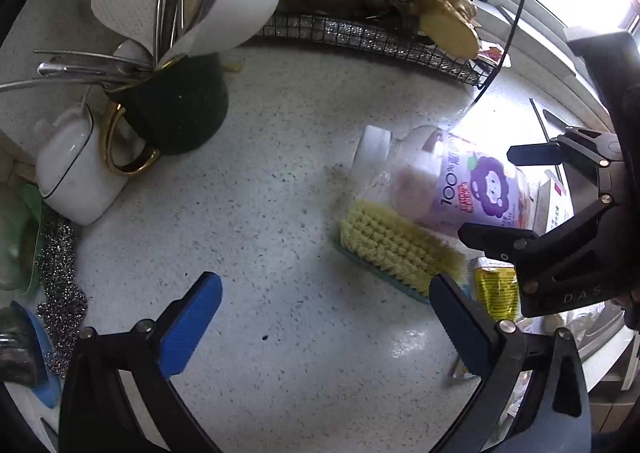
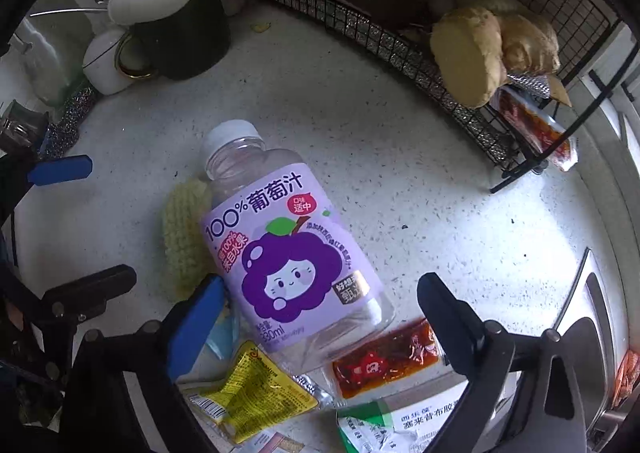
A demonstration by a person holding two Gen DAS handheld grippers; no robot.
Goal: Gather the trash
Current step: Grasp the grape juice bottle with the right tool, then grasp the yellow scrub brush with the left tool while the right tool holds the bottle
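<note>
- scrub brush (image 2: 186, 237): touches the bottle's left side, under the right gripper's blue finger; a close here could snag the bristles.
- grape juice bottle (image 2: 292, 253): empty, capped, lying on the speckled counter (image 2: 420, 181) between the right gripper's fingers; round and slick, likely to roll or squirt out if pinched off-centre.
- right gripper (image 2: 320, 301): wide open, holds nothing, straddles the bottle's base.
- yellow wrapper (image 2: 256, 389), red sauce packet (image 2: 384, 361): just under the bottle's base, could be dragged along.
- left gripper (image 1: 324, 317): wide open, empty, over bare counter; near the right one, collision risk.
</note>
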